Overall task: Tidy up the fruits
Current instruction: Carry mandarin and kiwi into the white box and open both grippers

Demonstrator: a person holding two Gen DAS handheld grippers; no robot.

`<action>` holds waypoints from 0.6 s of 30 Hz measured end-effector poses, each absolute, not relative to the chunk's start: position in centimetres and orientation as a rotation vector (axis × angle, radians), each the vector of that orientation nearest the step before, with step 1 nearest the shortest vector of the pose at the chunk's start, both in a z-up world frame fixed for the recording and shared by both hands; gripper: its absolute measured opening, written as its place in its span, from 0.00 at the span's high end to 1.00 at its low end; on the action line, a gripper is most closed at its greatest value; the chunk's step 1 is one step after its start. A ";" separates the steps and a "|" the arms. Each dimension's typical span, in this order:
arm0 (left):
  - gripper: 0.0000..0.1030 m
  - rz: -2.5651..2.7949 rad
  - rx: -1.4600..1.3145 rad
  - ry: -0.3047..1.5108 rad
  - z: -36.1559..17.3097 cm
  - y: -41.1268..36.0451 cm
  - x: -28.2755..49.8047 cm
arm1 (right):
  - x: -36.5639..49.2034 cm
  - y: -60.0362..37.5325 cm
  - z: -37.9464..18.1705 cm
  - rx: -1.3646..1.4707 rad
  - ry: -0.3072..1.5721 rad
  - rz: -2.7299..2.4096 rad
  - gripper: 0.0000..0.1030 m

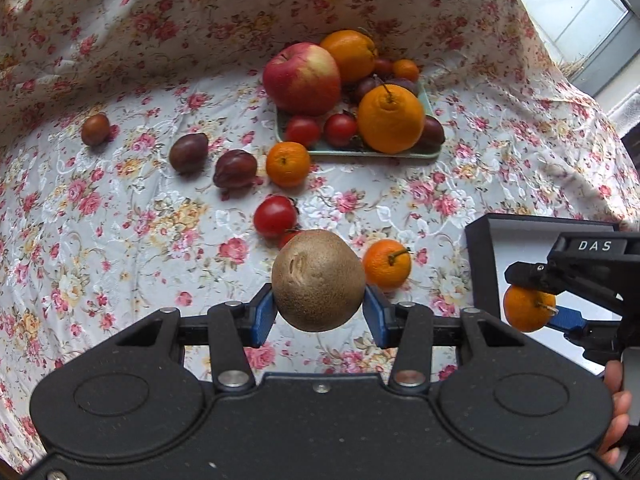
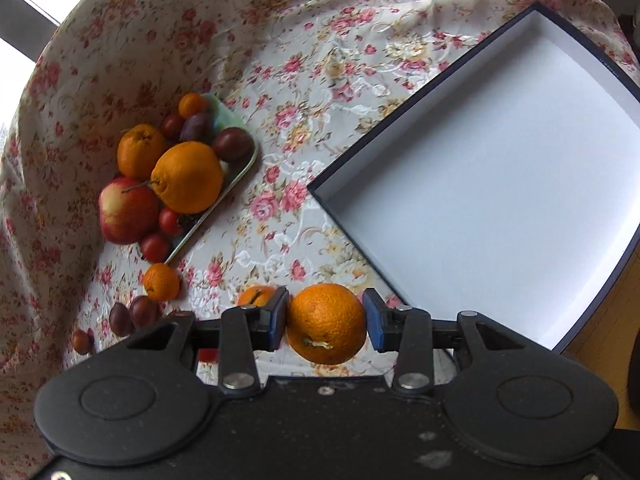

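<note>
My left gripper [image 1: 319, 312] is shut on a brown kiwi [image 1: 318, 280], held above the floral cloth. My right gripper [image 2: 326, 322] is shut on a small mandarin [image 2: 326, 322]; from the left wrist view this mandarin [image 1: 526, 310] hangs in the right gripper [image 1: 548, 308] at the edge of the dark box [image 1: 480, 240]. The box [image 2: 500, 184], white inside and holding nothing, lies right of the right gripper. A green tray [image 1: 360, 153] at the back holds an apple [image 1: 302, 78], big oranges [image 1: 390, 118], tomatoes and plums.
Loose on the cloth lie a mandarin [image 1: 288, 164], another mandarin [image 1: 386, 264], a tomato [image 1: 275, 216], two plums [image 1: 234, 168] and a small brown fruit [image 1: 95, 129]. A person's fingers [image 1: 616, 408] show at the right edge. The cloth rises in folds behind the tray.
</note>
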State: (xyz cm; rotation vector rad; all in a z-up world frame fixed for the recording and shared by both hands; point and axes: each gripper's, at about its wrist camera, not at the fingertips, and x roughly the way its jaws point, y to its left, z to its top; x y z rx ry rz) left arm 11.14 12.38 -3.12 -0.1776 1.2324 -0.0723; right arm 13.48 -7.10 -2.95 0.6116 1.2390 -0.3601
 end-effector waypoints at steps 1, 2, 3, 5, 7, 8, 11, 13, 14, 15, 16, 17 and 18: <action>0.48 -0.088 -0.173 1.237 -3.2 11.5 11.2 | 13.4 -8.3 -2.8 0.622 1.229 -0.389 0.60; 0.48 -0.104 -0.170 1.239 -3.1 10.6 11.2 | 13.2 -9.3 -2.7 0.628 1.219 -0.416 0.60; 0.48 -0.118 -0.167 1.241 -3.1 9.6 11.2 | 13.0 -10.3 -2.5 0.630 1.208 -0.445 0.60; 0.48 -0.145 -0.156 1.242 -3.0 7.8 11.2 | 12.4 -12.0 -2.3 0.621 1.182 -0.496 0.60; 0.48 -0.169 -0.148 1.245 -2.9 5.9 11.2 | 11.9 -13.4 -2.3 0.607 1.164 -0.538 0.59; 0.48 -0.182 -0.147 1.246 -2.9 5.0 11.2 | 11.7 -14.0 -2.3 0.604 1.162 -0.548 0.59; 0.48 -0.222 -0.144 1.248 -2.8 2.6 11.2 | 10.9 -15.7 -2.5 0.612 1.164 -0.561 0.59; 0.48 -0.244 -0.138 1.246 -2.8 0.9 11.1 | 10.4 -16.6 -2.6 0.603 1.161 -0.562 0.59; 0.48 -0.252 -0.134 1.246 -2.9 0.2 11.1 | 10.2 -16.8 -2.6 0.593 1.158 -0.562 0.59; 0.48 -0.257 -0.127 1.246 -3.0 -0.5 11.1 | 9.9 -17.3 -2.5 0.570 1.153 -0.564 0.59; 0.48 -0.260 -0.120 1.247 -3.2 -1.3 11.2 | 9.8 -17.6 -2.5 0.547 1.147 -0.565 0.59; 0.48 -0.262 -0.113 1.248 -3.3 -1.9 11.1 | 9.6 -17.8 -2.3 0.525 1.140 -0.566 0.59; 0.48 -0.263 -0.107 1.250 -3.5 -2.4 11.2 | 9.4 -18.1 -2.2 0.502 1.135 -0.566 0.59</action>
